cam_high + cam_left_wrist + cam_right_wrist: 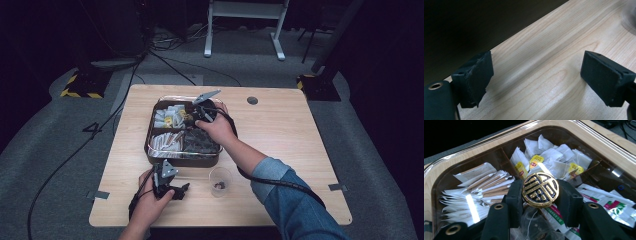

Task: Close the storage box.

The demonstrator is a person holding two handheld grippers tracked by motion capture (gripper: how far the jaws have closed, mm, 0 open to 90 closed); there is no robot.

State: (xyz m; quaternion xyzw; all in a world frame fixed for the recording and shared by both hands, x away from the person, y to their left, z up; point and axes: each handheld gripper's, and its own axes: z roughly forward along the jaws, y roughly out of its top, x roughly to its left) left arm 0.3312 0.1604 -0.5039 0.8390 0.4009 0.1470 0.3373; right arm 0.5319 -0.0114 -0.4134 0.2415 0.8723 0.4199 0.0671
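Note:
A dark compartment box (182, 161) stands mid-table under a clear lid (589, 137). On the lid's middle sits a round gold and black knob (540, 190), and my right gripper (540, 193) is shut on it, one jaw on each side. From above, the right gripper (194, 114) hangs over the box's far half. Through the lid I see white tea bags with yellow tags (559, 165), paper-wrapped sticks (486, 185) and green-printed sachets (609, 201). My left gripper (176, 192) rests near the table's front edge; its jaws (536, 75) stand wide apart over bare wood, holding nothing.
A small clear plastic cup (220, 181) with something dark in its bottom stands just in front of the box, to the right of the left gripper. A round cable hole (252, 100) lies at the table's far side. Cables trail on the floor to the left.

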